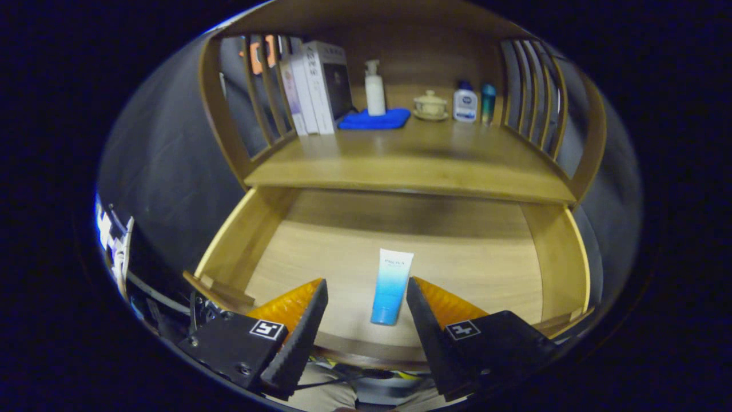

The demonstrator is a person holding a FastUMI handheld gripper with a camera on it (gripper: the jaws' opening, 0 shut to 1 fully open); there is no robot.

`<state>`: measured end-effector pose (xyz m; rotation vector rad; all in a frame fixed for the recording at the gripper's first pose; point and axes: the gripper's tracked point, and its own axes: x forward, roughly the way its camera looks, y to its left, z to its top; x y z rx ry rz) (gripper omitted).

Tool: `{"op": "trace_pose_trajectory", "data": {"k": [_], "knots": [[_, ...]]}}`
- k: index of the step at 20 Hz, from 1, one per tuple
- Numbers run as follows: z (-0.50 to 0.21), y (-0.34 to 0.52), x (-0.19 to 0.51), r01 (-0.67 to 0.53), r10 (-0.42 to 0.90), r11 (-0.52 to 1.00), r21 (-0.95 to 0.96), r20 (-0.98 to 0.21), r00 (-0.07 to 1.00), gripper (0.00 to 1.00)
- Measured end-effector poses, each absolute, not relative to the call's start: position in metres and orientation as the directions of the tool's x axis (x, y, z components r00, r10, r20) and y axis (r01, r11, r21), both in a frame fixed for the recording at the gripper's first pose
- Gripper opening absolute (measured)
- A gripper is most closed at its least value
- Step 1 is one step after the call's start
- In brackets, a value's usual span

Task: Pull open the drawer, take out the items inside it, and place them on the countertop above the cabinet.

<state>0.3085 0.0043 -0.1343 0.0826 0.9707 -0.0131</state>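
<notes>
- Drawer point(563, 257): pulled open, light wood with visible grain, flat smooth floor, straight side walls.
- Only thing on the drawer floor: tube point(391, 286), smooth plastic, white at the flat crimped end fading to blue at the cap end.
- Tube lies flat near the drawer's front wall, long axis running front to back; cap end points toward the hand-held gripper, crimped end toward the cabinet.
- hand-held gripper point(366, 289): fingers spread wide, tube between the tips; right fingertip just beside the tube, contact cannot be told; left fingertip apart from it.
- Fingers point(297, 337): black ribbed pads, orange textured backs, black blocks behind with square markers.
- Desk point(412, 163) above the drawer: same wood, slatted curved side rails.
- At the back of the desk: upright books point(314, 86), white pump bottle point(374, 88) on a folded blue cloth point(374, 119), lidded cup point(430, 105) on a saucer, white bottle point(465, 103), teal bottle point(488, 103).
</notes>
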Motion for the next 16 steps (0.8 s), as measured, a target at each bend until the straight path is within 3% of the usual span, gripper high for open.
{"op": "trace_pose_trajectory", "data": {"k": [8,16], "knots": [[-0.185,-0.018,0.323,0.186,-0.031,0.982,0.025,-0.955,0.294,0.87],[-0.207,-0.016,0.324,0.217,-0.039,0.976,-0.002,-0.986,0.165,0.84]]}}
